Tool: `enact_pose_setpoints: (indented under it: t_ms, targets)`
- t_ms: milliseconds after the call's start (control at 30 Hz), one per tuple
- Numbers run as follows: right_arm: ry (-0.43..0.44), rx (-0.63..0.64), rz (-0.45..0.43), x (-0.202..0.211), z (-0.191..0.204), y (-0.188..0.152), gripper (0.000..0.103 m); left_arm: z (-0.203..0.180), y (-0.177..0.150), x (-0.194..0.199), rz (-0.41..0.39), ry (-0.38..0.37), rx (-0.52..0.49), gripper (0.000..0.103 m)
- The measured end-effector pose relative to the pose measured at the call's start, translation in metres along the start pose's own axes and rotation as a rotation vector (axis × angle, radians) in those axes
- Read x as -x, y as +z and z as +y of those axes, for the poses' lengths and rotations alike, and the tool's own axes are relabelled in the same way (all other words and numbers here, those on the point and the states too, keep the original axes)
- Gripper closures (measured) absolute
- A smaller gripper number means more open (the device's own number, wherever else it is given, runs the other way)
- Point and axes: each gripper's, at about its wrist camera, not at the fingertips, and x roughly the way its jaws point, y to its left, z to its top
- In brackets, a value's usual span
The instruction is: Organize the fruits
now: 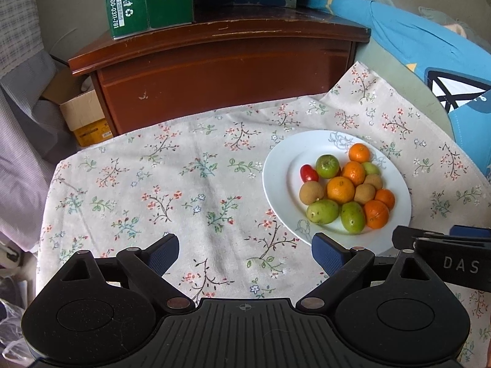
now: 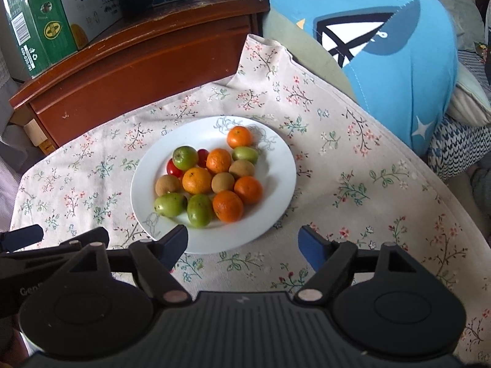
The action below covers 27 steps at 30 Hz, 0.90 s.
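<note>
A: What is seen at the far left?

B: A green carton (image 1: 147, 0) is stood on a wooden cabinet (image 1: 214, 70) behind the surface (image 1: 172, 190), which is covered with a floral cloth. The left part of that cloth is left bare, perhaps as room for sorting; that is only a judgement

A: And the left claw (image 1: 245, 253)?

B: It is held low over the cloth with its fingers spread apart, and nothing is gripped between them. It is kept just left of the plate (image 1: 276, 168), likely so the fruit stays in sight

A: Where is the fruit kept?

B: All of it is gathered on the white plate: cherry tomatoes (image 2: 173, 168), green fruits (image 2: 170, 205), brown round fruits (image 2: 167, 185) and small oranges (image 2: 227, 206), mixed and touching, with one orange (image 2: 239, 136) set apart near the far rim. Whether this pile is a sorted result or a mix awaiting sorting cannot be settled

A: And to the right?

B: The right claw (image 2: 244, 243) is also held apart and empty, at the plate's near rim. A blue cushion (image 2: 399, 61) is propped beyond
</note>
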Motion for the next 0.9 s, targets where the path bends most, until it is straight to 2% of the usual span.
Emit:
enact_pose_setpoints:
  t_ms: [367,900]
  targets:
    - [-0.061,0.009,0.007,-0.005,-0.004,0.005,0.017,-0.008,0.007,-0.01,0.02,0.008,-0.003,0.008]
    - [-0.094,-0.016,0.033,-0.016,-0.009,0.001,0.016,-0.013,0.009,-0.021,0.047,0.011,0.006,0.008]
